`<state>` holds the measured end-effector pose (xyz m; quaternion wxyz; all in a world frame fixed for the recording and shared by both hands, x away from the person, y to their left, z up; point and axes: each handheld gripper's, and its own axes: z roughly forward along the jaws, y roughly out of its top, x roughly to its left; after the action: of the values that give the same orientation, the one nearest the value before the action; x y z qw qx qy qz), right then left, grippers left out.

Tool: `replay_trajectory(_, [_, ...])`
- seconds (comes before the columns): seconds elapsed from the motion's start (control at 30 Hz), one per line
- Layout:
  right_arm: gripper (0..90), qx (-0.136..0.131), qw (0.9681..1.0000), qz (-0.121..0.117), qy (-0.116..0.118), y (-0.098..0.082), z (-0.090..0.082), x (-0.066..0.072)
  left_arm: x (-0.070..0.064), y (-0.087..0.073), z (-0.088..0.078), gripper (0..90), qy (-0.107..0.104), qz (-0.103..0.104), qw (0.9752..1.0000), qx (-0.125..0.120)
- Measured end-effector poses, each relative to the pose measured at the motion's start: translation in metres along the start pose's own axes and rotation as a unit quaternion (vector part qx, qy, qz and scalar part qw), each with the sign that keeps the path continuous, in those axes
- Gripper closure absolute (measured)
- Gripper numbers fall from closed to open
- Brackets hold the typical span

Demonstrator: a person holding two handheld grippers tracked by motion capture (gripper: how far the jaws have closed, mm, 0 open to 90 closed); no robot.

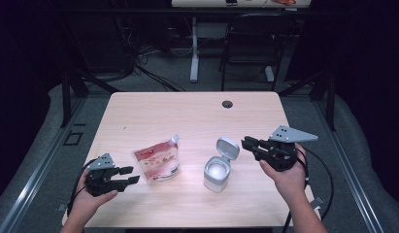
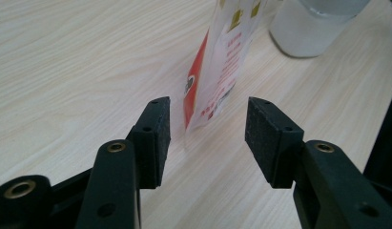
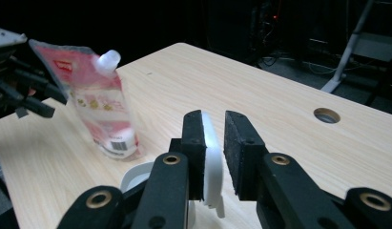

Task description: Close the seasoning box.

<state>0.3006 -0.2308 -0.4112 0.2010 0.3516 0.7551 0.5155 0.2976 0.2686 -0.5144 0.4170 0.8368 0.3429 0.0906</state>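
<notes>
A dim room with a chair (image 1: pixel 253 41) and cable clutter surrounds the pale wooden table (image 1: pixel 187 111) I am working over. On it a red-and-white spouted pouch (image 1: pixel 158 159) stands upright, left of a small white container (image 1: pixel 217 173) whose hinged lid (image 1: pixel 227 147) is flipped up. My left gripper (image 1: pixel 130 175) sits low at the table's near left, just short of the pouch; in the left gripper view its jaws gape wide with the pouch's lower edge (image 2: pixel 210 90) ahead of the pads and nothing between them, so it holds nothing. My right gripper (image 1: pixel 245 143) reaches in from the right, and in the right gripper view its jaws stand close either side of the raised lid (image 3: pixel 211 162); one pad seems to lie against it while a gap shows on the other side, so I read it as bracketed, not pinched. I judge the job is to take hold of the pouch while the container stays steady. To do that well I would slide the left jaws forward level, straddling the pouch's flat body low near its base, then close gently so the soft film does not buckle or tip toward the open container.
</notes>
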Motion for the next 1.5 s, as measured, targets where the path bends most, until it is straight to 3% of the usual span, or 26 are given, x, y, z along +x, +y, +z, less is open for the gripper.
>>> replay_trajectory(0.17, [77.8, -0.007, 0.9996, 0.012, -0.026, 0.001, -0.001, -0.011, 0.0, -0.008, 0.001, 49.2, 0.013, -0.002, 0.9999, 0.002])
replay_trajectory(0.37, [86.8, 0.016, 0.9987, 0.018, -0.044, -0.004, 0.01, -0.023, 0.005, -0.017, -0.001, 46.8, 0.024, -0.018, 0.9995, -0.009])
replay_trajectory(0.47, [90.0, 0.025, 0.9988, 0.026, -0.034, -0.01, 0.017, -0.026, 0.007, -0.02, -0.002, 47.5, 0.025, -0.022, 0.9994, -0.01])
replay_trajectory(0.63, [90.0, 0.037, 0.9987, 0.018, -0.029, -0.017, 0.029, -0.021, 0.009, -0.022, 0.0, 49.0, 0.026, -0.034, 0.999, -0.011])
replay_trajectory(0.9, [90.0, 0.045, 0.9986, 0.017, -0.022, -0.029, 0.041, -0.013, 0.008, -0.023, 0.002, 49.1, 0.028, -0.034, 0.999, -0.009])
replay_trajectory(1.5, [89.5, 0.033, 0.9991, 0.011, 0.024, -0.046, 0.045, 0.017, 0.008, -0.025, 0.005, 49.0, 0.037, -0.032, 0.9988, -0.005])
